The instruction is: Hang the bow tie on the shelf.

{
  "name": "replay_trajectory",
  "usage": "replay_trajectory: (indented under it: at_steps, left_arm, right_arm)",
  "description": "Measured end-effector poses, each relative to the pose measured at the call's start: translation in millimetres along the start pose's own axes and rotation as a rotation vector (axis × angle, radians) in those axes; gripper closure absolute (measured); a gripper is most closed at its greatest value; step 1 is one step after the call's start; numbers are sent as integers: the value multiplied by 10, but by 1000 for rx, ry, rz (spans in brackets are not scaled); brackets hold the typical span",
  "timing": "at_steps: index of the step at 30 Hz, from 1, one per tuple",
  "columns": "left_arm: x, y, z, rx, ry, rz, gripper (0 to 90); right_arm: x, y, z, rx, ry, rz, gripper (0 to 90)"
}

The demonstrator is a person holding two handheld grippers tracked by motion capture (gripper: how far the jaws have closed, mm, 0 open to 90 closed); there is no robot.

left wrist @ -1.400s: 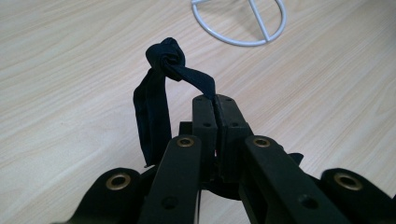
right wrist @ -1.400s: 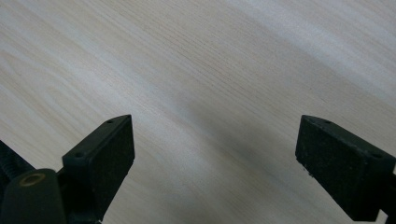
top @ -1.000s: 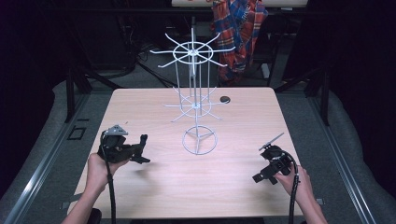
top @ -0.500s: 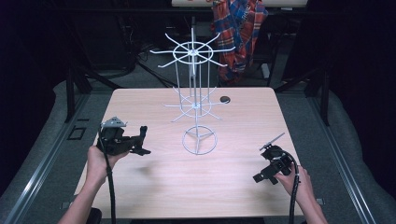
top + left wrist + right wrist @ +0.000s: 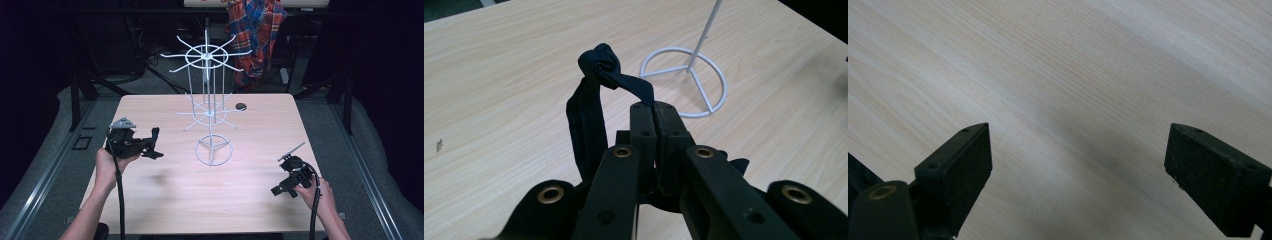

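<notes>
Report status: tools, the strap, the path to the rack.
Left tool shut on knotted dark strap. Right tool open, empty. White wire rack ahead, nothing between.

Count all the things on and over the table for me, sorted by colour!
White: 1, the wire rack
Dark blue: 1, the knotted strap pinched in the left tool
Black: 3, the left tool, the right tool and the small round thing behind the rack
Total: 5
</notes>
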State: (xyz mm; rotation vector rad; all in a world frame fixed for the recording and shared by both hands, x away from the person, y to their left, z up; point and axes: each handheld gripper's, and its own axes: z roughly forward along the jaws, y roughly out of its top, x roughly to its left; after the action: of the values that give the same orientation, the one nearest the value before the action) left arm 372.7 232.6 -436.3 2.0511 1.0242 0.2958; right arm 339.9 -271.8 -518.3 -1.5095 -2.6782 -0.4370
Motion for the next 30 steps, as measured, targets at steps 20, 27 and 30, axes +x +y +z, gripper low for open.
replay_trajectory:
  at_steps: [20,27,30]
  left_arm:
    - [35,180,90,-22,-24,6,883]
    - [37,244,118,-36,-28,8,883]
    - [30,283,118,-45,-31,14,883]
  right_arm:
    - [-6,-2,-10,7,6,5,115]
    - [-8,-3,-10,7,6,5,115]
    - [-10,-6,-13,2,2,2,115]
